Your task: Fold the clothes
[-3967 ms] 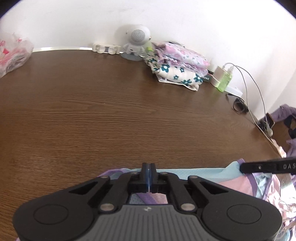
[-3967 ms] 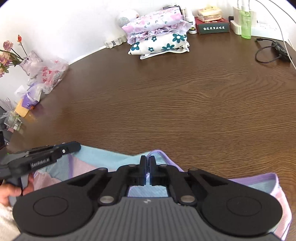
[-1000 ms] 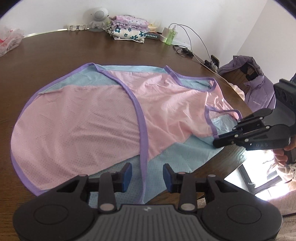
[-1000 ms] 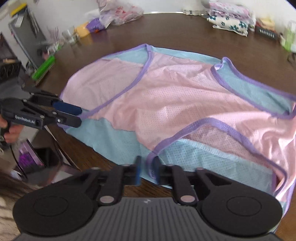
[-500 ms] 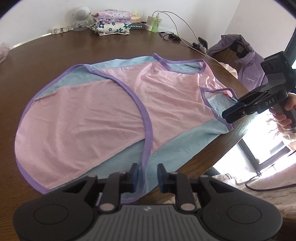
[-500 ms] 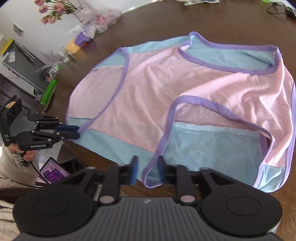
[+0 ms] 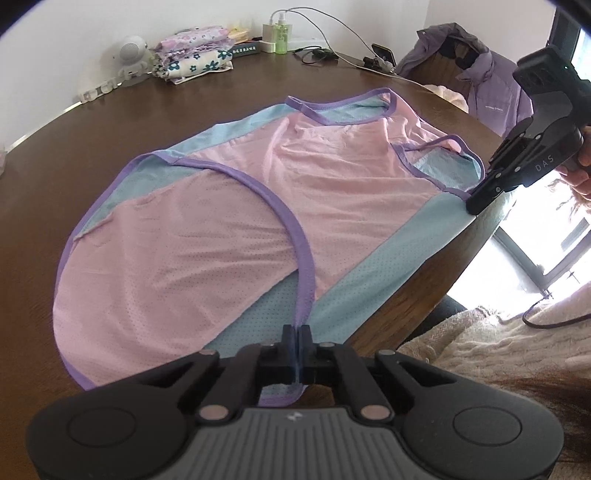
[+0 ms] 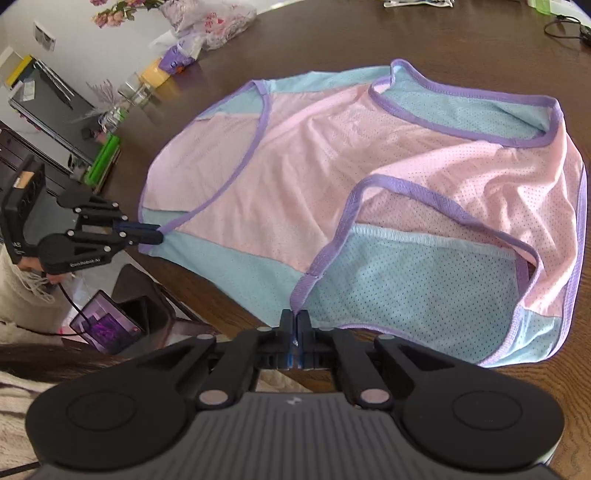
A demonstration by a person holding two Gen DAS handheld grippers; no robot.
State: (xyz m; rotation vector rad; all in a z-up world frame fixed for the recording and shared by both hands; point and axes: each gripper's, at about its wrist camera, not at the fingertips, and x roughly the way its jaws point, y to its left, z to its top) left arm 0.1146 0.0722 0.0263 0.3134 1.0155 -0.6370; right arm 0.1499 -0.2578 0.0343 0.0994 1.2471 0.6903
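Top [image 7: 229,236] flat on table [image 7: 74,122], near edge hanging off. My left gripper [image 7: 297,334] pinches purple trim at near armhole; right gripper [image 8: 294,320] pinches other armhole trim. Two holds so cloth lifts even for fold.

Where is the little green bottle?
In the left wrist view, the green bottle stands at the table's far edge by the wall, beside a white charger, right of the folded clothes.

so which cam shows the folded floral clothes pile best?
Left wrist: the folded floral clothes pile sits whole at the table's far edge beside the white speaker. Right wrist catches only its cropped bottom edge.
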